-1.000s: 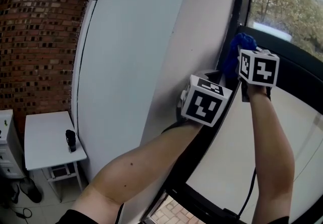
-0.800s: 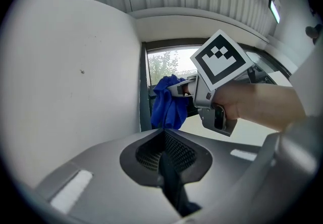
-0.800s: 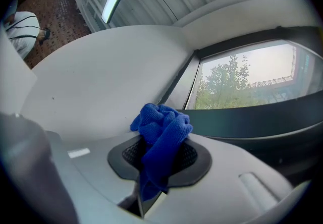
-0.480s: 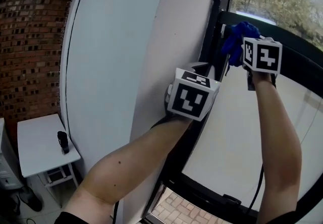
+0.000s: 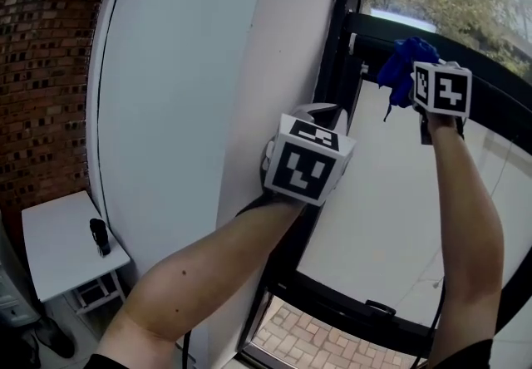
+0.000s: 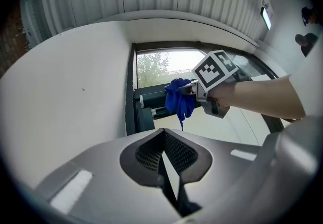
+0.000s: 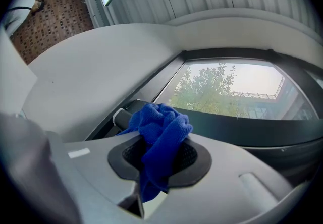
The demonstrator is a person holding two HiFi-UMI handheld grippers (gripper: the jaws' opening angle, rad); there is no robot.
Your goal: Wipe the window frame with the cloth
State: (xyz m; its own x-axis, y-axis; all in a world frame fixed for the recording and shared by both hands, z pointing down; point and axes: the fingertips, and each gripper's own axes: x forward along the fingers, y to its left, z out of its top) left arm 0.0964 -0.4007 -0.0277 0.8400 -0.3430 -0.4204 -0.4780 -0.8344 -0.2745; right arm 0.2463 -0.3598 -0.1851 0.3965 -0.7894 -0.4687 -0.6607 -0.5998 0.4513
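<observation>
Grey left gripper (image 6: 164,160) is nearest, jaws pressed together on nothing, idle near the white wall (image 5: 191,110). Farther up, the right gripper (image 7: 154,167) pinches the blue cloth (image 7: 160,124), a crumpled terry wad with 1 tail hanging, held at the black window frame (image 5: 336,68) by its corner; contact unclear. Judgement: wiping is under way, no cleaned stretch is discernible, and most of the frame is probably yet to do.
</observation>
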